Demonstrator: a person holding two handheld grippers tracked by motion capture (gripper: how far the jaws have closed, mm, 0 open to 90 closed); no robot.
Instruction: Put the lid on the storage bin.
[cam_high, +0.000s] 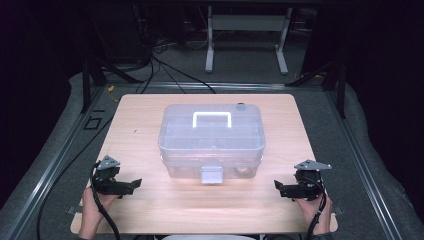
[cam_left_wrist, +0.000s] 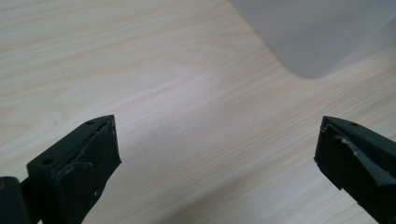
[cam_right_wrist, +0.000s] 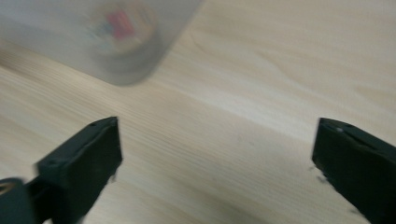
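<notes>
Your hands sit nearest, each with one claw: left claw (cam_high: 136, 183) at seven o'clock, right claw (cam_high: 278, 187) at five, both wide and empty. One counter (cam_high: 150, 210) carries one clear box (cam_high: 211, 141) at centre. One latch (cam_high: 211, 175) faces you; approach it squarely, I'd judge.

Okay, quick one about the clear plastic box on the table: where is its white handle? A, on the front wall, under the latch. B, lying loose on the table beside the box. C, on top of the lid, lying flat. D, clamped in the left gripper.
C: in the high view the white handle lies flat on the lid of the clear box, while both grippers sit apart from it near the table's front edge.
</notes>
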